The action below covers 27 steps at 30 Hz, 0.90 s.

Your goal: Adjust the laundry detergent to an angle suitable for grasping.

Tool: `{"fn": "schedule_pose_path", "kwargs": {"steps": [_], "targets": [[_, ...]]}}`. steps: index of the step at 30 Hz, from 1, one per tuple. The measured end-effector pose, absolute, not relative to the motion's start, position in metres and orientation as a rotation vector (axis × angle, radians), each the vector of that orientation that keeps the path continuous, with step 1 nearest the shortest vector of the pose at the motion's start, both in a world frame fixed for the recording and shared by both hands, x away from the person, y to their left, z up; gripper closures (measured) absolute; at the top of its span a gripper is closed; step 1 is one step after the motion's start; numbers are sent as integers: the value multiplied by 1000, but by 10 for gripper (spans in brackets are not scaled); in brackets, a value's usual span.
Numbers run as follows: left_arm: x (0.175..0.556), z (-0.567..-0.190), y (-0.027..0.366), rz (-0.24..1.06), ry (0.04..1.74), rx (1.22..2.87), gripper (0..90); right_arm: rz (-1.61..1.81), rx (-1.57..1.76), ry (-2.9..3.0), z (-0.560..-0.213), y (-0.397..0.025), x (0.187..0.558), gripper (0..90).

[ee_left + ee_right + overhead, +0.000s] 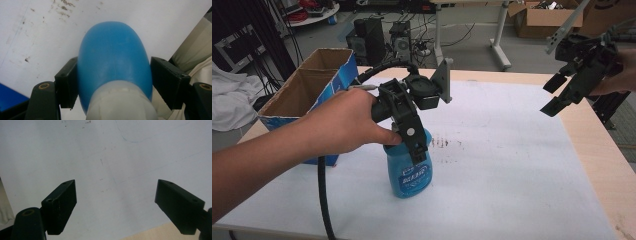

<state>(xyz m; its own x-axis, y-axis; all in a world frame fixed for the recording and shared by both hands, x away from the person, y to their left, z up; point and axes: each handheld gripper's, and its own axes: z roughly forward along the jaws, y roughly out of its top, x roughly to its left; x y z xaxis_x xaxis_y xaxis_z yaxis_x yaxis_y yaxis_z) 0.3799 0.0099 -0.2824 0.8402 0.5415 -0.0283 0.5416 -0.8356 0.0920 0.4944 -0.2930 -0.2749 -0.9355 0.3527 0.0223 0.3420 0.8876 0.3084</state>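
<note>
A blue plastic bottle (409,176) with a pale label stands upright on the white sheet (512,160) near the table's middle. My left gripper (413,145) comes down over its top and is shut on it. In the left gripper view, both black jaws press the sides of the blue bottle (113,55) just below its whitish neck. A hand holds my right gripper (557,95) in the air over the table's right edge, open. In the right gripper view, the right gripper (115,195) has its jaws spread wide over bare white sheet with nothing between them.
An open cardboard box (307,85) with a blue side stands at the table's left edge, close behind the left forearm. Brown smudges (444,142) mark the sheet right of the bottle. Bare wood (599,150) runs along the right side. Computer cases (372,37) sit on the floor beyond.
</note>
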Motion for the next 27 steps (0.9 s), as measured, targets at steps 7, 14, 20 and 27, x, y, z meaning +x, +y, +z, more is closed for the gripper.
{"fn": "schedule_pose_path", "kwargs": {"steps": [7,14,20,27], "targets": [[380,-282,10,7,864,2923,301,482,552,3023,-275,-292,495,175],[380,-282,9,23,877,2920,331,483,555,3021,-275,-293,494,175],[380,-282,10,30,876,2921,350,477,556,3024,-276,-293,495,175],[380,-282,10,38,881,2919,366,480,550,3026,-276,-292,496,176]]}}
